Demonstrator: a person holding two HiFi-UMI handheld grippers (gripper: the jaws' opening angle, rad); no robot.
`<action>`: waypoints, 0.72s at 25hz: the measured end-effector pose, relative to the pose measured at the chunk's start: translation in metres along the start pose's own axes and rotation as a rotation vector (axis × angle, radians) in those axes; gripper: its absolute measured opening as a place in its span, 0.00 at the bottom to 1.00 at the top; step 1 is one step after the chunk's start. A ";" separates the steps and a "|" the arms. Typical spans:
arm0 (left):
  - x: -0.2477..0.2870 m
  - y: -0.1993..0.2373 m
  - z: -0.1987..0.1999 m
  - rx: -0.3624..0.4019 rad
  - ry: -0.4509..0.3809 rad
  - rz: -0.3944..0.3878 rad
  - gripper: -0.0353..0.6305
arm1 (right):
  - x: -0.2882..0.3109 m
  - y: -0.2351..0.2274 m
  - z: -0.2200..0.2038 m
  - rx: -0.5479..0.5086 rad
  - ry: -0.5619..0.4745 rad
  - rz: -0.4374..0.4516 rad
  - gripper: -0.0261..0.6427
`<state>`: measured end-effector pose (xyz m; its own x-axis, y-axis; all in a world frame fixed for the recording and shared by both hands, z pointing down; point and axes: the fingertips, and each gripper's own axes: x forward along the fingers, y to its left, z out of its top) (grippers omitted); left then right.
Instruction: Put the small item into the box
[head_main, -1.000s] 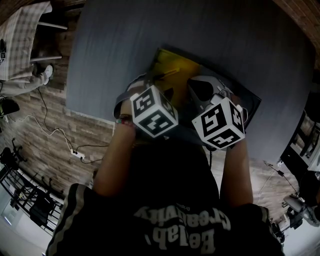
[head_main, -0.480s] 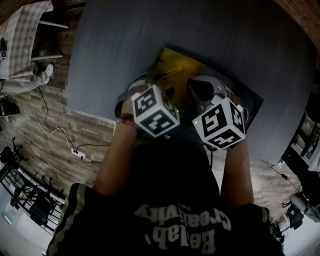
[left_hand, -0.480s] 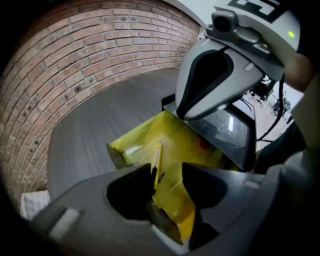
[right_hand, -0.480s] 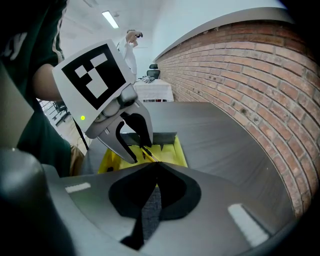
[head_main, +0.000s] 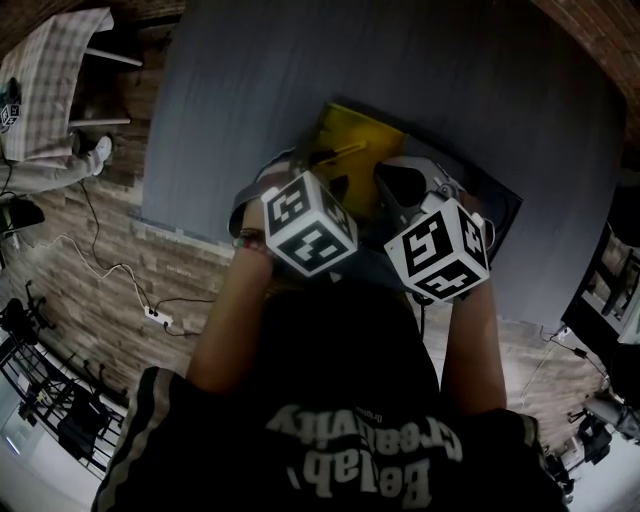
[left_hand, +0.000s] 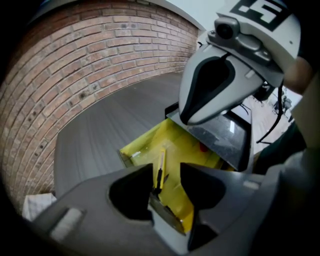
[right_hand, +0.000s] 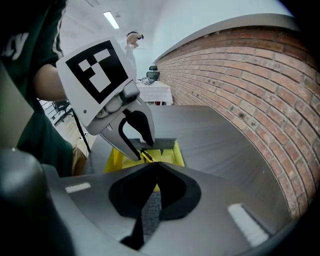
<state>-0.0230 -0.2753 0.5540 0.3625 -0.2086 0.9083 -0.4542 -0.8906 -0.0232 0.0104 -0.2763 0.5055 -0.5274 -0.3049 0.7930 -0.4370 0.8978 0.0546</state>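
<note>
the small item, a slim yellow and black cutter (left_hand: 161, 162), is inside the yellow box (left_hand: 192, 142), with its length running away from the left gripper's camera. the left gripper (left_hand: 166, 170) hangs right over it, pointing steeply down into the box. its 2 jaws stand apart and have just been closing a little. the cutter shows in the gap between them, nearer the jaw on the left of that view. a strip of yellow box floor shows between the cutter and the other jaw, and neither pad is seen pressing on it.

the box sits on a grey table (left_hand: 100, 130), and its black lid (left_hand: 227, 135) stands open on the side away from the left gripper. the right gripper (right_hand: 156, 164) is just beside the left one, over the lid side of the box. its 2 jaws are together at the tips with nothing seen between them. in the head view the 2 grippers sit side by side above the box, near the table edge closest to the person. a brick wall (left_hand: 75, 65) runs behind the table.
</note>
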 end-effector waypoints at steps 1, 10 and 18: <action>-0.005 0.000 0.003 0.002 -0.007 0.005 0.31 | -0.004 0.001 0.002 0.000 -0.004 -0.003 0.05; -0.042 -0.003 0.021 0.037 -0.058 0.068 0.20 | -0.036 0.009 0.017 -0.008 -0.037 -0.049 0.05; -0.075 -0.010 0.040 0.054 -0.107 0.146 0.06 | -0.069 0.015 0.027 -0.022 -0.085 -0.071 0.05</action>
<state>-0.0132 -0.2670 0.4689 0.3816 -0.3759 0.8444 -0.4648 -0.8677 -0.1762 0.0205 -0.2509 0.4353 -0.5560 -0.3932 0.7323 -0.4601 0.8793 0.1227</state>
